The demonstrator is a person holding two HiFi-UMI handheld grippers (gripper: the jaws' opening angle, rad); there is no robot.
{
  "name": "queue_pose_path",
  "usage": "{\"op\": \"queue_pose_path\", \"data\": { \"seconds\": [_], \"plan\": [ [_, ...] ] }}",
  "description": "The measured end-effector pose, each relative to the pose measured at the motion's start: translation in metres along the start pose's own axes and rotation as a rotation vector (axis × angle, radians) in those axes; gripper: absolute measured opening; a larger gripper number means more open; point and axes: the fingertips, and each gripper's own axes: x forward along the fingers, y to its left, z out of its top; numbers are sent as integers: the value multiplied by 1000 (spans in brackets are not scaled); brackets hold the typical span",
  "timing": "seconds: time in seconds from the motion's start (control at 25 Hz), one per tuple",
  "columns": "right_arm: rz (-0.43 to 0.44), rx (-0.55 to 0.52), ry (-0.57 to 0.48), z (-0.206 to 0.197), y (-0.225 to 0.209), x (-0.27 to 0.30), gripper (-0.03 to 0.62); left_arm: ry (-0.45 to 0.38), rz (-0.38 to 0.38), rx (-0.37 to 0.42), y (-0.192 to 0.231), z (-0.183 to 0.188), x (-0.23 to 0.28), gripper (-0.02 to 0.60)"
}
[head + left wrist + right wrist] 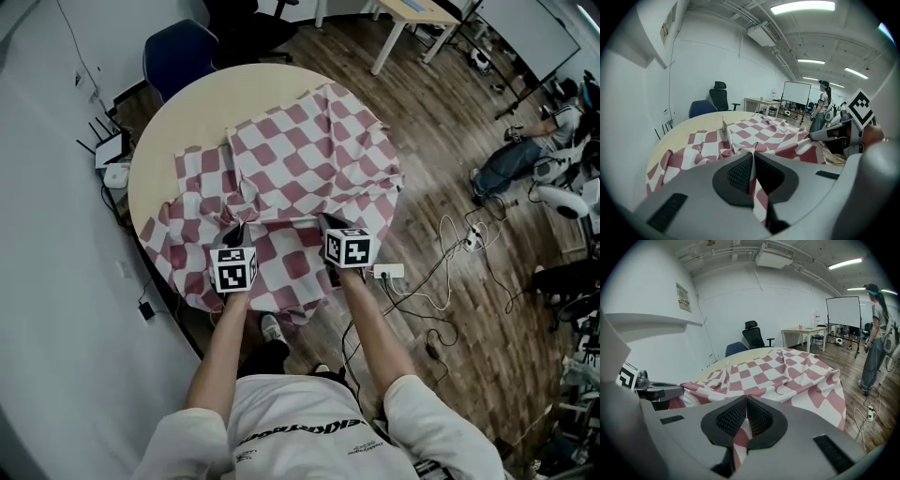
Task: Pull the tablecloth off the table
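In the head view, my left tongs [234, 231] and right tongs [328, 221] sit side by side at the near edge of the round pale wooden tabletop [183, 117]. Each is pressed shut on a bunched fold of the red-and-white checked fabric tablecloth [314, 155]. The cloth lies rumpled over the near and right part of the tabletop, its near hem hanging over the edge toward my legs, while the far left wood is bare. In the left gripper view the pads clamp a thin ridge of cloth, and the rest runs away across the tabletop in creases. The right gripper view shows the same, with the pads closed on a narrow pleat. My worry is how little fabric each pinch holds: a sharp tug could slip one side free and skew the cloth. The hanging hem could also tangle with my feet or drag the white power strip [388, 271] and cables on the floor.
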Motion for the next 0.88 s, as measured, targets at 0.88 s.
{"op": "queue_pose_path", "data": {
  "seconds": [0.88],
  "plan": [
    [130, 27, -106, -13, 34, -147, 32, -103, 68, -53, -66, 9, -135, 17]
  ]
}}
